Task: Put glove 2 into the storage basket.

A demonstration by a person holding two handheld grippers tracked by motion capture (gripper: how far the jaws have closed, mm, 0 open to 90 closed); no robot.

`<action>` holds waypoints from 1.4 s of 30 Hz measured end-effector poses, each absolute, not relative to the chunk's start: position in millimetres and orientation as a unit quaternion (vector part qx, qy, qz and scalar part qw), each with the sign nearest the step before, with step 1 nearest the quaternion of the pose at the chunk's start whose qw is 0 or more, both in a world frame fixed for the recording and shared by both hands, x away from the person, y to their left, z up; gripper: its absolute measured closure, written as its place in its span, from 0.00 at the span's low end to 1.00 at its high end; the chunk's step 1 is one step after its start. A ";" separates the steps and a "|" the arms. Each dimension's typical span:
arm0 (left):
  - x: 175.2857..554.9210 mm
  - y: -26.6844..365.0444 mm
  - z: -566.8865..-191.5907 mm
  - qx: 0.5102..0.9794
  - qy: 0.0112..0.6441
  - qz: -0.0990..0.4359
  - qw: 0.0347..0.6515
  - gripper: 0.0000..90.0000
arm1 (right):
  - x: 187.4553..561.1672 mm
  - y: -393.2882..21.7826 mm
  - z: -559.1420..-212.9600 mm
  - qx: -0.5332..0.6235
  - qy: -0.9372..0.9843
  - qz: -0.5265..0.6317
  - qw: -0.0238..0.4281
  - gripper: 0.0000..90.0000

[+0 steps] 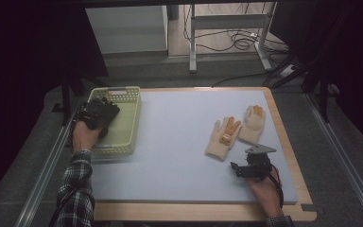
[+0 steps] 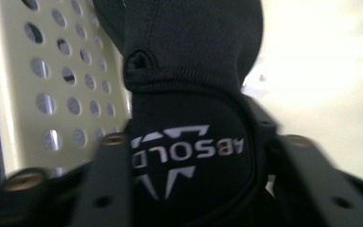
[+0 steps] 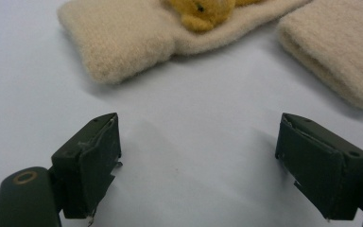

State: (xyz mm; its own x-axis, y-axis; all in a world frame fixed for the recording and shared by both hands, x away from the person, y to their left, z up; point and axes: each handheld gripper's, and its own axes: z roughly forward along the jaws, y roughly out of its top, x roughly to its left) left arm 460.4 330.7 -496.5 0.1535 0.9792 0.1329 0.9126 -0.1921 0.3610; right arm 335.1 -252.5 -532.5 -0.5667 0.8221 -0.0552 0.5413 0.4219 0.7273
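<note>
Nearest us, the right tongs [image 1: 237,169] hover just above the pale blue mat [image 1: 179,142] with their jaws wide apart and nothing between them, aimed at the cuff of the cream knitted glove with orange fingertips and a small bear patch [image 1: 223,137]; its cream twin [image 1: 253,124] lies just beside it, farther right. Good spot to wait; when its turn comes, I'd go for the cuff edge low and square so one glove lifts alone.

Across on the left, the left tongs [image 1: 105,108] are down inside the pale yellow-green perforated plastic basket [image 1: 133,124], and the black fabric glove with white lettering [image 2: 189,118] sits between the jaws. Whether the pads bite on it or have let go, I cannot tell. The sensible play looks like this: spread fully, let the glove settle on the basket floor, then lift straight up so no fabric snags and drags back out.

The mat covers a wooden-edged counter [image 1: 290,161]. Beyond it, grey floor, a white cabinet [image 1: 125,28], metal table legs [image 1: 193,42] and loose cables [image 1: 241,42] in a dim room.
</note>
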 end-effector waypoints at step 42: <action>408.9 343.2 -461.8 0.730 0.566 0.168 0.346 0.00 | 335.0 -252.5 -532.4 0.417 0.818 0.339 0.207 0.16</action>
State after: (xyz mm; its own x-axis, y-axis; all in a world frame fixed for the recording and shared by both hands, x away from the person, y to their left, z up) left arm 408.9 343.2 -461.8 0.3036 0.9417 -0.1451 0.7088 -0.1214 0.6949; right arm 335.0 -252.5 -532.4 -0.5671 0.8218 -0.0560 0.5413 0.4230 0.7267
